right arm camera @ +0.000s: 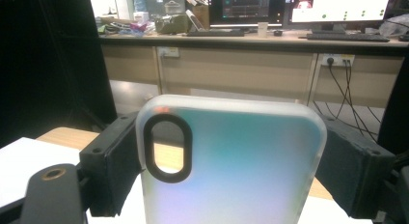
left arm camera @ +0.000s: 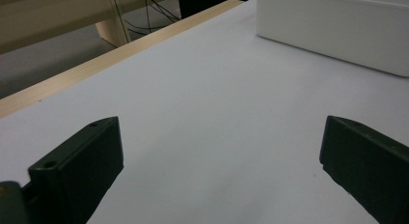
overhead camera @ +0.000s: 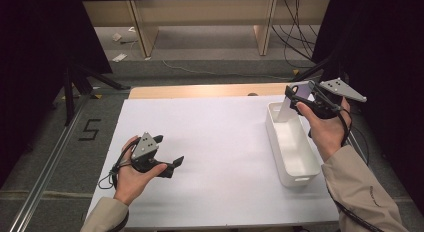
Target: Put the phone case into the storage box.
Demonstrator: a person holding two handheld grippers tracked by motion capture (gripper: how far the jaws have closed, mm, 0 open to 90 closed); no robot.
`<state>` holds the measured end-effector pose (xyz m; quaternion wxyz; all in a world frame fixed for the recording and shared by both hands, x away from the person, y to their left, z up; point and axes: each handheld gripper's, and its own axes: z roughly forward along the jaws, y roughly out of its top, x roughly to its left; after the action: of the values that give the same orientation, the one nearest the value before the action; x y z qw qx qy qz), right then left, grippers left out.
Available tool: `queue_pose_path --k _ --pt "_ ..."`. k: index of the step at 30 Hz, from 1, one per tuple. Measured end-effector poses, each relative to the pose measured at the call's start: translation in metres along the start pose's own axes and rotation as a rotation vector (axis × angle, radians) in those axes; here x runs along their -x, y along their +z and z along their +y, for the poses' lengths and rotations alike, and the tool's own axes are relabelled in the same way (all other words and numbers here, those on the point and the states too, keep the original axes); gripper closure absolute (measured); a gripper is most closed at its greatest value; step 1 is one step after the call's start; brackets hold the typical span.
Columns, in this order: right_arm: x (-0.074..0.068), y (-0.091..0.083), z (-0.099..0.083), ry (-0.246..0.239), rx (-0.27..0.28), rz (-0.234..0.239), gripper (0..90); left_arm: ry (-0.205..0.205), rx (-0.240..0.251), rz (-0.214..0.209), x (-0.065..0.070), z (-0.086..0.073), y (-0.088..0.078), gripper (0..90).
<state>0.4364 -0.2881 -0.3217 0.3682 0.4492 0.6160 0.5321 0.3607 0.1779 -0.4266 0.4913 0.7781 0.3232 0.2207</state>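
Note:
A translucent phone case point(right arm camera: 231, 161) with a black-rimmed camera cutout stands upright between my right gripper's jaws, which press on its two long edges. In the high view the phone case point(overhead camera: 289, 106) hangs over the far end of the white bin point(overhead camera: 292, 152), held by my right gripper point(overhead camera: 300, 99). My left gripper point(overhead camera: 167, 151) rests low over the white table sheet at the left, jaws wide apart with nothing between them. In the left gripper view the left gripper point(left arm camera: 222, 151) looks across bare sheet toward the bin's wall point(left arm camera: 333, 31).
The white sheet point(overhead camera: 215, 142) covers the wooden table point(overhead camera: 200, 90), whose far edge shows. The long bin stands at the right side, open and with nothing visible inside. Beyond the table are floor cables, black tripod legs point(overhead camera: 75, 82) and wooden desks.

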Motion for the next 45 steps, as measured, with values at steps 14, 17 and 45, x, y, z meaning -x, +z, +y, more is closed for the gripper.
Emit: queue_pose_path --k 14,17,45 --pt "0.005 0.006 -0.002 0.000 -0.004 -0.021 18.1 0.002 -0.002 0.002 0.000 0.000 0.001 0.4" --pt "0.006 0.008 -0.002 0.003 -0.007 -0.021 18.1 0.004 -0.001 0.003 0.000 0.000 0.001 0.3" --pt "0.009 0.023 -0.004 0.008 -0.016 -0.033 18.0 0.004 0.002 -0.004 0.000 0.000 0.002 0.0"
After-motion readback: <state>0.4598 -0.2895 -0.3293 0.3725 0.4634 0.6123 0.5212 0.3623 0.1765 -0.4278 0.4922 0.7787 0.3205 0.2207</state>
